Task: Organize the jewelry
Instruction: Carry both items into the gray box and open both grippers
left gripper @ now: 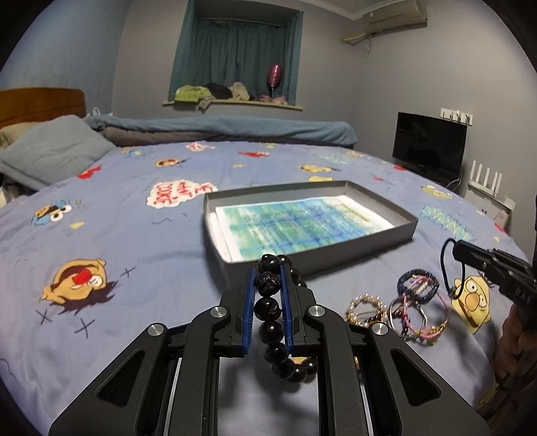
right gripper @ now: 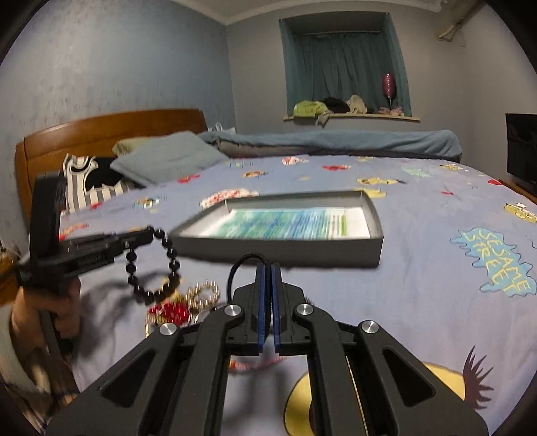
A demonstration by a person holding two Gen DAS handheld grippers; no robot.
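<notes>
A bed covered by a blue cartoon-print sheet (left gripper: 141, 241) carries everything. At its centre lies a shallow grey box (left gripper: 386, 231) lined with printed paper. At five o'clock from the box lies a heap of bracelets (left gripper: 402, 308); at ten o'clock, a grey pillow (left gripper: 50, 151).

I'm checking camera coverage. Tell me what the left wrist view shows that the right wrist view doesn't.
Left only: the air conditioner, the router, and the thin black loop dangling from the right hand-held gripper.
Right only: the headboard and the bead bracelet hanging whole from the left hand-held gripper.
Both: the grey box, bedsheet, curtain, and jewelry pile.
</notes>
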